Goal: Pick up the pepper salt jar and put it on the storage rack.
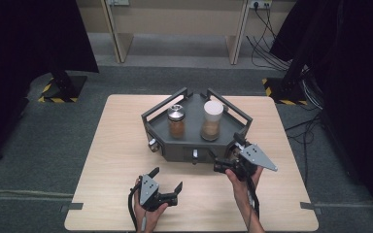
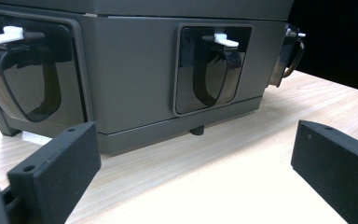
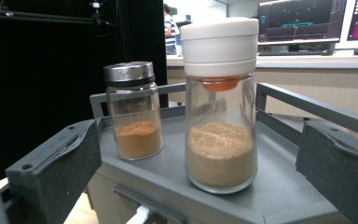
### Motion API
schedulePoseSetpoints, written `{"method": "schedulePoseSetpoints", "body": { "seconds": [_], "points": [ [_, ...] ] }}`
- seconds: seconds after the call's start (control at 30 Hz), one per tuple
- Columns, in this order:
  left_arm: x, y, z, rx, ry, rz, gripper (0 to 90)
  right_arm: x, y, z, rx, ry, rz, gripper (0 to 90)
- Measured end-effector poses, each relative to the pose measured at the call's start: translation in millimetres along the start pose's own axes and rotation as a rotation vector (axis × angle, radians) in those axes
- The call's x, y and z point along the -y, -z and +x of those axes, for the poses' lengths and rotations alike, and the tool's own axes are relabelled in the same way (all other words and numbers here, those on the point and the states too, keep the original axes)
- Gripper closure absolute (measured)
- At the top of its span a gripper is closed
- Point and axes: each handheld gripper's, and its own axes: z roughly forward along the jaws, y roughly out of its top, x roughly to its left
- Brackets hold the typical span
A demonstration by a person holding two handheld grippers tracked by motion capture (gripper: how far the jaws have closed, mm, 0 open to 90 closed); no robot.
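The right claw [image 1: 223, 167] hangs at the front right corner of the dark grey rack [image 1: 194, 145] on the desk [image 1: 111, 145], jaws spread wide and holding nothing. In the right gripper view those jaws frame 2 glass jars standing upright on the rack's tray. The nearer white-capped jar [image 3: 220, 105] holds pale brown powder, and it stands toward the tray's front edge. The steel-capped jar [image 3: 133, 112], with orange-brown powder, stands farther back to its left, apart from it. The left claw [image 1: 167, 179] sits lower on the desk, well short of the rack, also wide open and empty. Its view looks at the rack's front face, where 2 dark recessed windows each carry a small white tab [image 2: 226, 40] at the top.
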Motion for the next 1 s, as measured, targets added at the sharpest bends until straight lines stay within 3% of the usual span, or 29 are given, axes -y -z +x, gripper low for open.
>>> {"method": "schedulePoseSetpoints", "body": {
  "seconds": [0.5,0.8,1.0],
  "points": [
    [-0.1,-0.1,0.1,0.0,0.001,0.001,0.6,24.7,22.0,3.3,-0.016,0.009,0.031,0.4],
    [-0.3,-0.4,0.2,0.001,0.001,0.003,0.6,44.4,25.4,10.1,-0.018,0.023,0.077,0.4],
    [-0.5,-0.6,0.4,0.003,0.001,0.005,0.6,56.4,25.5,12.8,-0.016,0.003,0.094,0.5]
  ]
}}
